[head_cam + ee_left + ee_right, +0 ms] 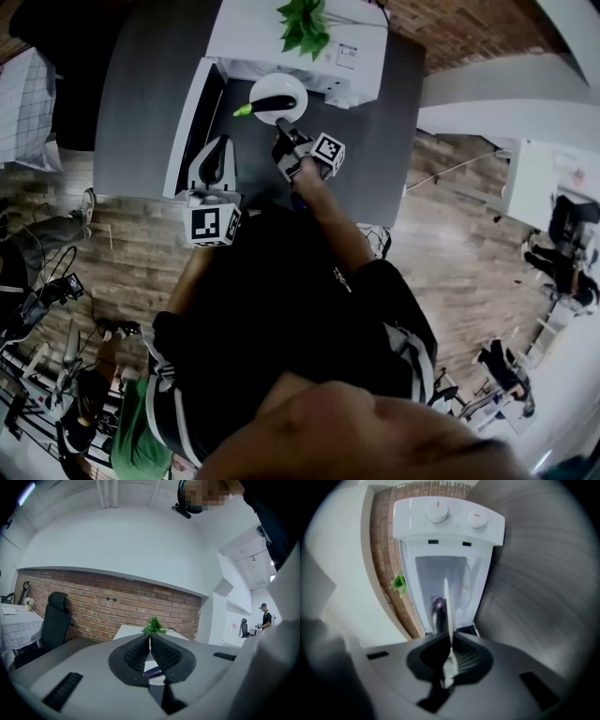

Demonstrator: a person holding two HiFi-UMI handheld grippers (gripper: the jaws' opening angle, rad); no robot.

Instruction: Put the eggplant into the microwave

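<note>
Eggplant [438, 612]: dark purple, glossy, on a plate [278, 94] held edge-up. Microwave [450, 522]: white, door open, at 12 o'clock.

A leafy green plant [305, 25] is near the brick wall [108, 607]. A black office chair [54, 620] stands beside the grey worktop [141, 94], on a wooden floor [459, 253].

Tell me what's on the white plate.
An eggplant with a green stem lies on the plate, whose rim the right tool clamps. Anything beneath the eggplant is hidden.
</note>
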